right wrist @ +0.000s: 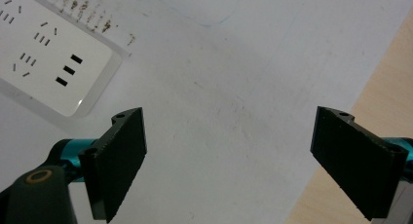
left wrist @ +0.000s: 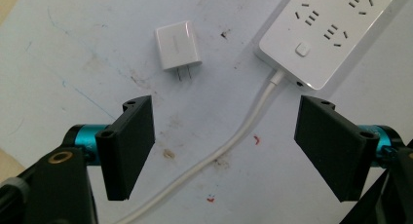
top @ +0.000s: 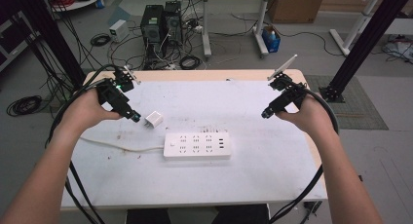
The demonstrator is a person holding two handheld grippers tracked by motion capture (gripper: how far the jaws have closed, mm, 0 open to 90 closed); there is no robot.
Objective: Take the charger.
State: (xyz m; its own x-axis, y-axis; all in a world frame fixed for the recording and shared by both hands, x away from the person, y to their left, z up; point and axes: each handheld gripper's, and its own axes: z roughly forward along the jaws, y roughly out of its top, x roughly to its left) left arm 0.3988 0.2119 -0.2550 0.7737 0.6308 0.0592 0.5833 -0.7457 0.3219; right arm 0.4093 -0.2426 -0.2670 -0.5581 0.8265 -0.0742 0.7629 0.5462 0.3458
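A white power strip (top: 197, 145) lies in the middle of the white table, its cable (top: 122, 147) running off to the left. A small white plug adapter (top: 154, 120) lies just beyond the strip's left end, its two prongs showing in the left gripper view (left wrist: 178, 45). My left gripper (top: 135, 118) hovers close to the adapter's left side, jaws wide open and empty (left wrist: 224, 146). My right gripper (top: 266, 114) is held above the table's right part, also open with nothing between its jaws (right wrist: 228, 160). The strip's USB end (right wrist: 51, 58) lies to its left.
The table (top: 253, 180) has stains and marks on its white top and a wooden edge on the right (right wrist: 375, 107). Beyond it on the floor stand computer towers (top: 160, 24), tangled cables, and black frame posts (top: 370, 39) on both sides.
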